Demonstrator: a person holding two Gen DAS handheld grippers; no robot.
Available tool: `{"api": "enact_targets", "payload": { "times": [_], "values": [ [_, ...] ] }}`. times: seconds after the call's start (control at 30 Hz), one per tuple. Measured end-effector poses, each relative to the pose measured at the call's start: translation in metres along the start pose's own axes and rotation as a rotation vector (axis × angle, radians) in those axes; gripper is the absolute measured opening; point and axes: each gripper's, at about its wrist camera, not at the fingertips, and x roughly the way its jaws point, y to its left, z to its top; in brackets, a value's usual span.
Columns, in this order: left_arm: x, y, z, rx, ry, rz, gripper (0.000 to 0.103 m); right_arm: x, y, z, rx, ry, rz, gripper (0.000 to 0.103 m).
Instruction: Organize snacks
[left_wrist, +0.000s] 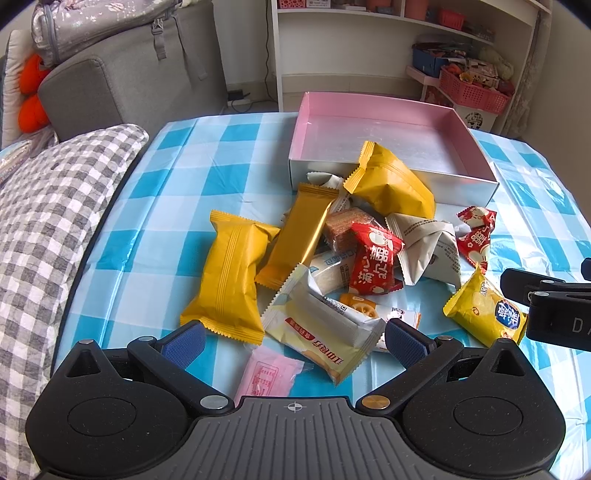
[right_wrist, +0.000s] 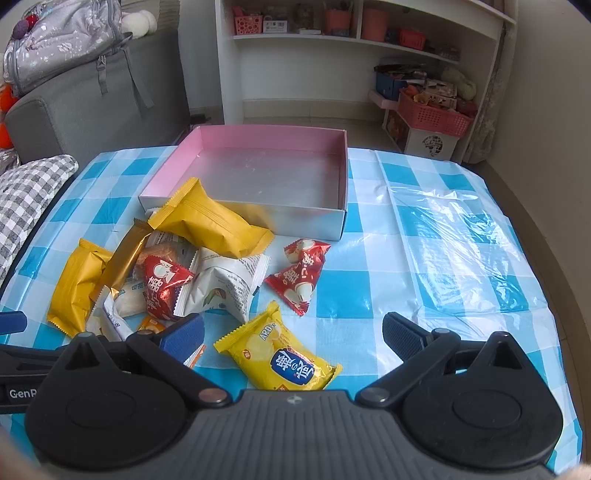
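Crinkly foil packets lie heaped on the checked counter (right_wrist: 424, 229) just before the pink box (right_wrist: 343, 162), which holds nothing yet. One packet is best taken at a time — the loose yellow chip bag (right_wrist: 280, 350) sits between the right gripper (right_wrist: 293, 334) jaws and should be pinched across its middle, not its seam. Both jaws are spread wide, nothing held; the left gripper (left_wrist: 295, 341) hangs over a white-and-yellow packet (left_wrist: 325, 328), contact not certain.

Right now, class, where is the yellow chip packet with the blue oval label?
In the right wrist view, the yellow chip packet lies flat on the checked tablecloth between the open right gripper fingers, right of the snack pile.
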Motion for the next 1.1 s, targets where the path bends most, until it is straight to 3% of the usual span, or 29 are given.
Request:
{"api": "enact_targets", "payload": {
  "times": [1.1],
  "values": [
    [-0.0033, -0.0001, 0.0000, 0.009, -0.016, 0.010, 0.103, 0.0003, 0.0004, -0.0010, -0.001, 0.001, -0.001, 0.103]
  ]
}}
